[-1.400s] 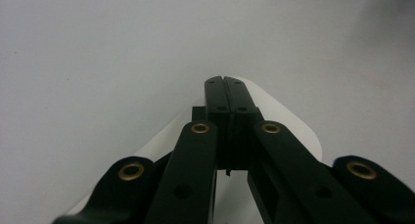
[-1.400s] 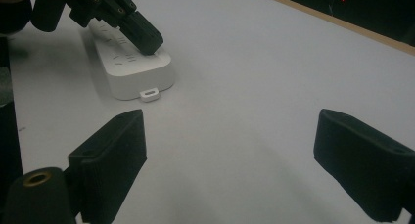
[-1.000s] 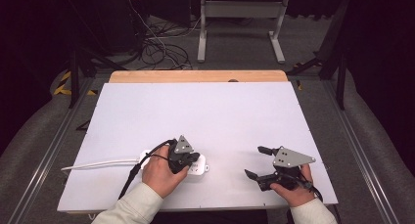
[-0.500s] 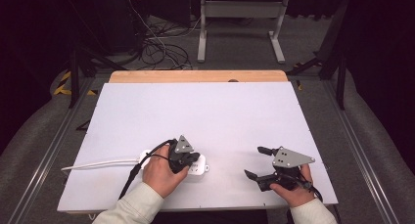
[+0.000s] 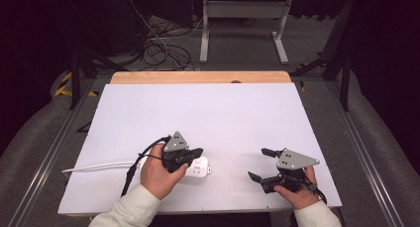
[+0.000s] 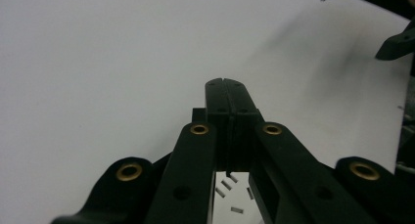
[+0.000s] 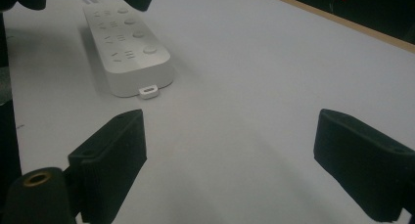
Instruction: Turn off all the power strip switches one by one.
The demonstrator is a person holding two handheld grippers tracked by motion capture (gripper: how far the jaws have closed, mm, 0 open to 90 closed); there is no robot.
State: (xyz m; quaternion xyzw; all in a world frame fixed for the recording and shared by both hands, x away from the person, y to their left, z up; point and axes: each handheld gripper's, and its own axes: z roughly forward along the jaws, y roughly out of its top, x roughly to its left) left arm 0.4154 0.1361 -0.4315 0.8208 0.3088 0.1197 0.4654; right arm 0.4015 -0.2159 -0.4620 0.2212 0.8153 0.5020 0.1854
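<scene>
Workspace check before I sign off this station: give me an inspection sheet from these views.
Surface: white rectangular tabletop, wooden strip at far edge.
Job's things: white plastic power strip lying flat under the left gripper.
Clutter: nothing seen.
Grippers: left gripper jaws nearly together, just been opening, nothing between; right gripper open, empty.
Cables: white power-strip cord runs left; black gripper cable.
Surroundings: tangled floor cables, grey metal frame.
</scene>
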